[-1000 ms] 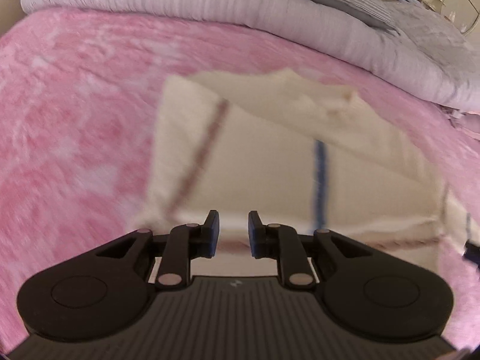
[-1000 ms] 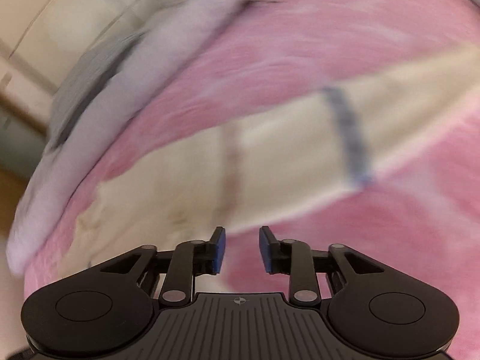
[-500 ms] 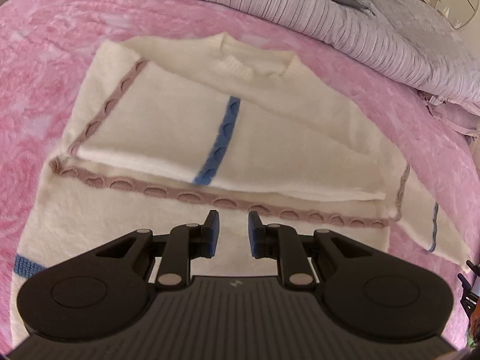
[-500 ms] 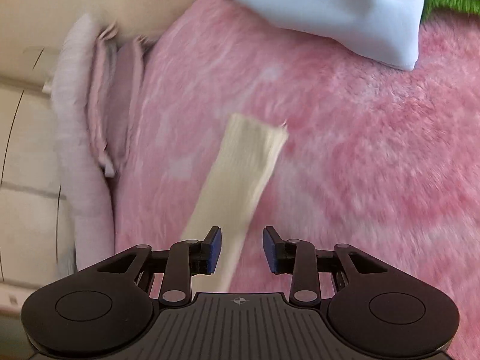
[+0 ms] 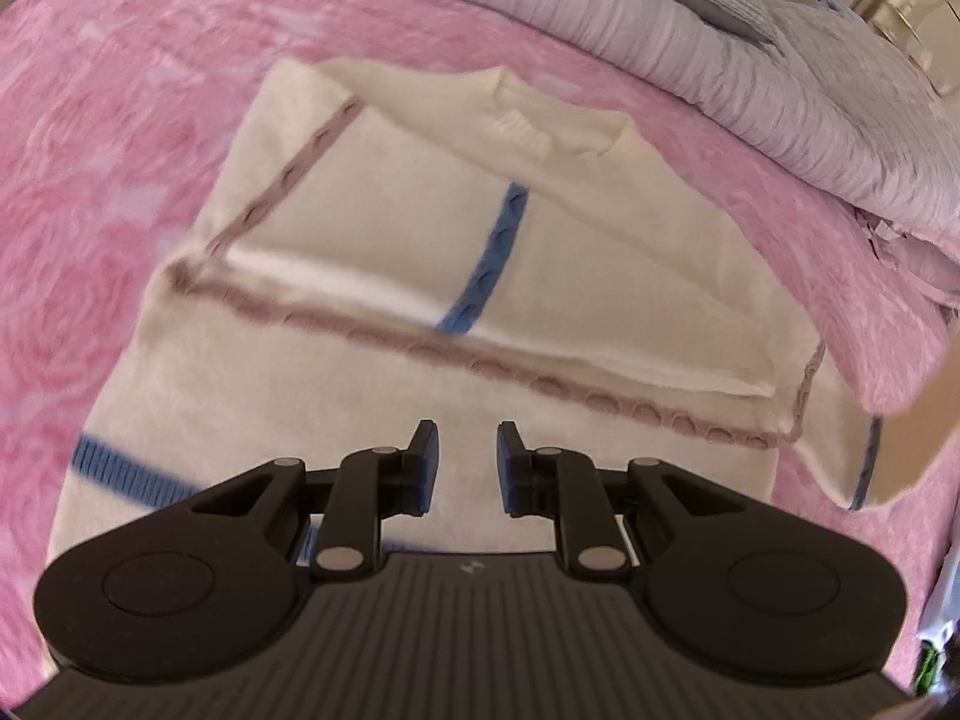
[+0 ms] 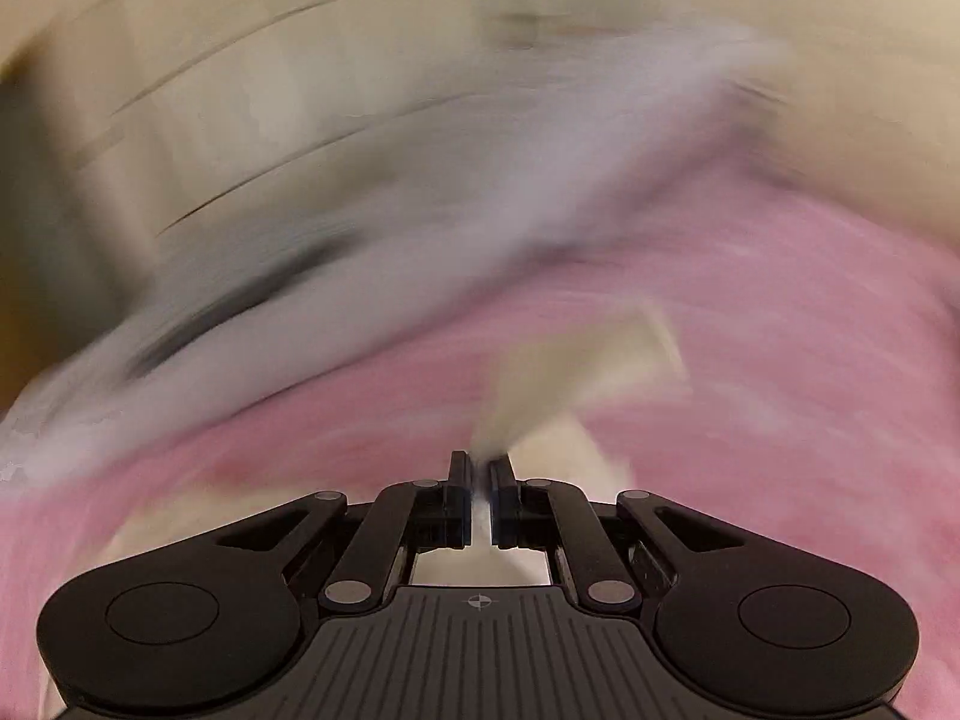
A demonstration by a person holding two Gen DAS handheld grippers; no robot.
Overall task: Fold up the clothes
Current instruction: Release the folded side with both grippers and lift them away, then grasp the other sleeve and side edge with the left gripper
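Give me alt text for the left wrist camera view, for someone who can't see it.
A cream knit sweater with mauve and blue stripes lies on a pink blanket, one sleeve folded across its chest. The open left gripper hovers above its lower half, holding nothing. A pale lilac duvet is bunched along the far edge.

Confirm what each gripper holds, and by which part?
Left gripper: open, holding nothing. Right gripper: shut on the cream sweater's sleeve, near its end; blur hides the exact spot.

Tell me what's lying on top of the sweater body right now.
A folded-over sleeve with a blue stripe lies across the sweater chest, below the collar. It hides the chest panel beneath; whatever is under the sweater besides the pink blanket is covered.
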